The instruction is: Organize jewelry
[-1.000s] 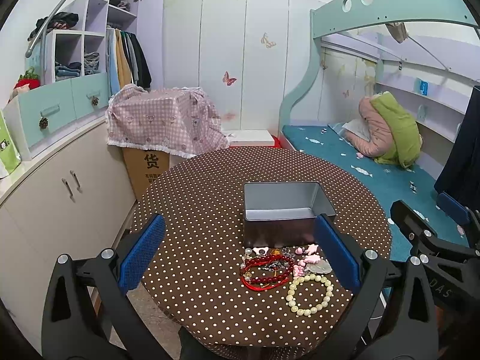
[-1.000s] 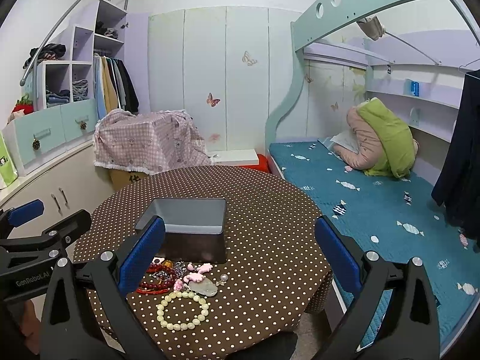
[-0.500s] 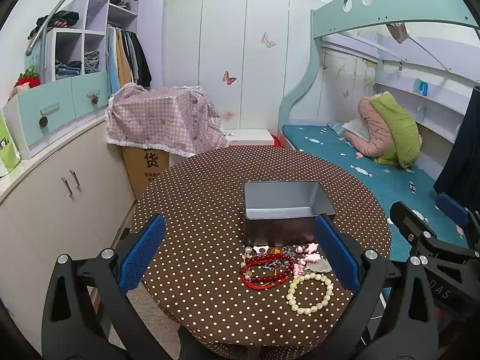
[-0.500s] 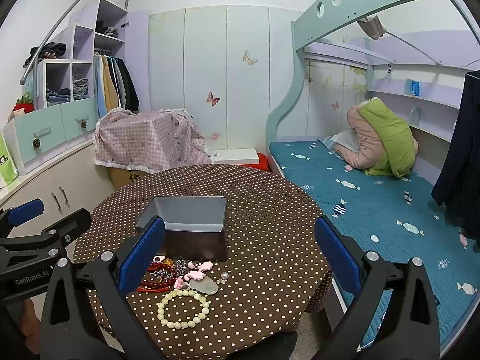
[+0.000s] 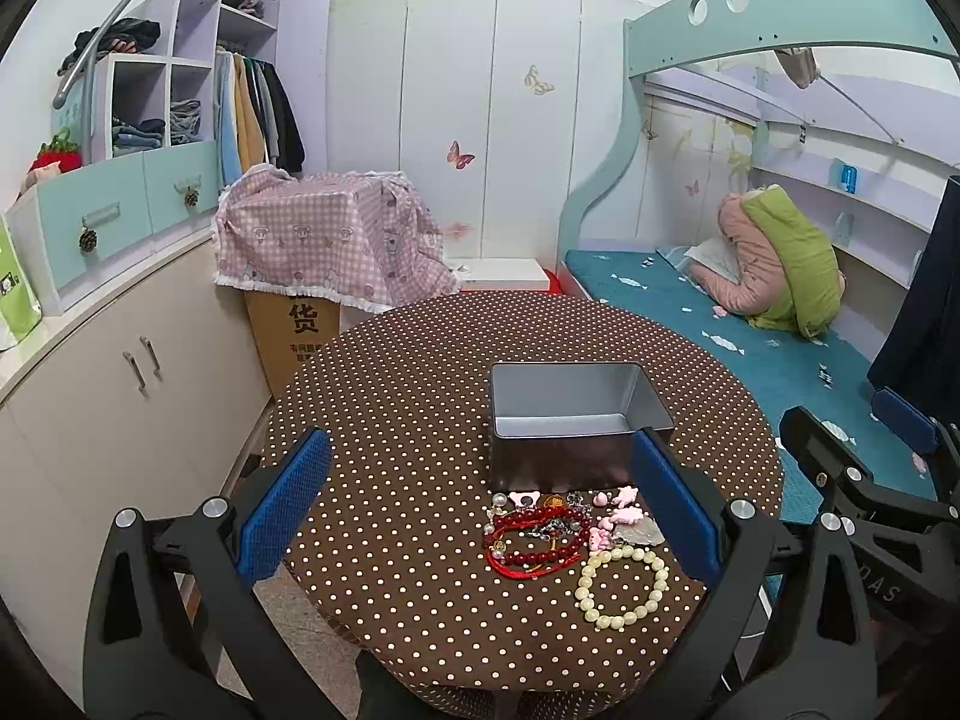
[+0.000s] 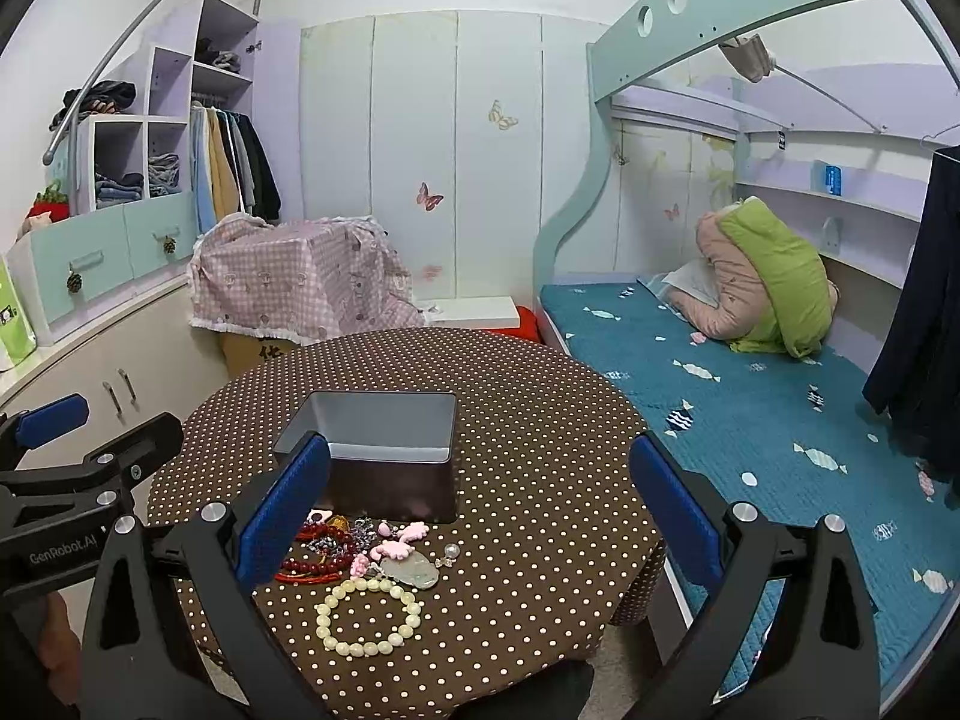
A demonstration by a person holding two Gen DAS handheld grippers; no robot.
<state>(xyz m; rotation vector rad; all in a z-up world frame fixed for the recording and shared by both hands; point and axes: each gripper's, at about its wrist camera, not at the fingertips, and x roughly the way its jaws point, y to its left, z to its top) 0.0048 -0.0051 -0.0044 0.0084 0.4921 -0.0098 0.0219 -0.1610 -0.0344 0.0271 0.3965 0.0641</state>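
An open grey metal tin [image 5: 576,420] [image 6: 384,456] stands on a round table with a brown polka-dot cloth [image 5: 390,408] [image 6: 540,420]. In front of the tin lies a small heap of jewelry: a red bead bracelet [image 5: 534,540] [image 6: 315,564], a cream bead bracelet [image 5: 621,591] [image 6: 367,615], pink charms [image 5: 621,507] [image 6: 399,540] and a pale stone pendant [image 6: 411,570]. My left gripper [image 5: 480,510] hangs open above the near table edge, nothing between its blue pads. My right gripper [image 6: 480,504] is likewise open and empty, to the right of the heap.
A bed with a teal cover [image 6: 750,396] runs along the right of the table. White cabinets [image 5: 108,396] line the left wall. A box under a pink checked cloth [image 5: 324,246] stands behind the table. A dark garment [image 6: 924,300] hangs at far right.
Both views have shifted very slightly; the jewelry, the tin and both open grippers stand as before.
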